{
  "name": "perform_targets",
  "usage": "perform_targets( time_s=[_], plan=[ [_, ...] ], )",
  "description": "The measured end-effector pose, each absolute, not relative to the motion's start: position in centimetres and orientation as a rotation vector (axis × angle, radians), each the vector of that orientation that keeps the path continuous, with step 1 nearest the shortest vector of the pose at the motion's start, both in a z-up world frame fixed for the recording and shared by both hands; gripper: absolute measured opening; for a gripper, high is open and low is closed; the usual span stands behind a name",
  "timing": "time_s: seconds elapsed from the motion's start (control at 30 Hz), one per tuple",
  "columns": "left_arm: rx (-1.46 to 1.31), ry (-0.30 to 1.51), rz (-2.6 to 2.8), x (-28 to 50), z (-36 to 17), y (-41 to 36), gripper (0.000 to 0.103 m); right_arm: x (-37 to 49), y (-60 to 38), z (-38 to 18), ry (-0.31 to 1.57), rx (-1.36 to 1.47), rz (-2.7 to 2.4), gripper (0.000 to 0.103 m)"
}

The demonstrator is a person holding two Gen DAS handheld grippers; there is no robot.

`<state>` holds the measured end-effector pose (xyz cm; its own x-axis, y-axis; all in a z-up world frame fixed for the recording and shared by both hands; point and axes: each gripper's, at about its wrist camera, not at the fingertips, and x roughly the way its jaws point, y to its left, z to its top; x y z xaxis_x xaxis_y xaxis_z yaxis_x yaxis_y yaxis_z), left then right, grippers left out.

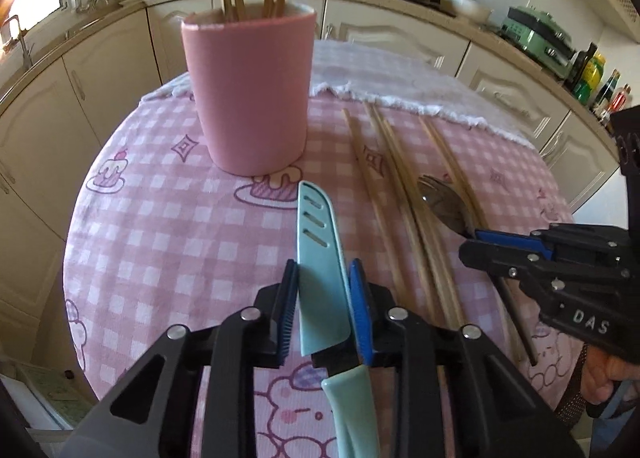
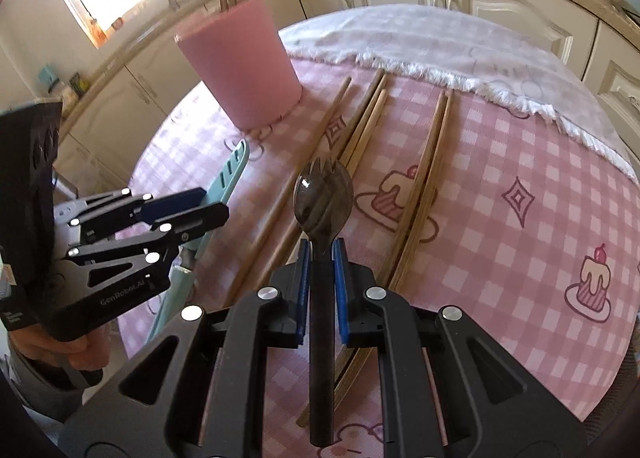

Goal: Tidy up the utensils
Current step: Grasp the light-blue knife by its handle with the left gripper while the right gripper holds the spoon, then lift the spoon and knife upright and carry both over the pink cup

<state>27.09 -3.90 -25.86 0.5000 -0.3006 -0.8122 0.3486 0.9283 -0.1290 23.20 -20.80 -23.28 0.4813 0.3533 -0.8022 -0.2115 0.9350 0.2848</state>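
A pink cup (image 1: pixel 252 93) (image 2: pixel 240 69) with several chopsticks standing in it sits at the far left of the round table. My left gripper (image 1: pixel 326 278) is shut on a teal sheathed knife (image 1: pixel 320 258), which also shows in the right wrist view (image 2: pixel 228 181). My right gripper (image 2: pixel 320 254) is shut on the handle of a dark metal spork (image 2: pixel 324 193), whose bowl shows in the left wrist view (image 1: pixel 448 201). Several loose wooden chopsticks (image 1: pixel 400 197) (image 2: pixel 360 137) lie on the cloth between the grippers.
The pink checked tablecloth (image 1: pixel 160 217) (image 2: pixel 520 177) covers the table, with a white fringed towel (image 1: pixel 420 85) (image 2: pixel 440 45) at the far side. Cream kitchen cabinets (image 1: pixel 80 77) surround the table. Bottles (image 1: pixel 600 85) and a green appliance (image 1: pixel 536 33) stand on the counter at right.
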Motion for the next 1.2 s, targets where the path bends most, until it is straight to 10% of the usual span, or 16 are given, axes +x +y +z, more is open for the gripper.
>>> perform_targets(
  time_s=[1.2],
  plan=[
    [-0.052, 0.447, -0.421, 22.6, -14.4, 0.0, 0.024, 23.3, -20.8, -14.8, 0.625, 0.250, 0.402, 0.012]
  ],
)
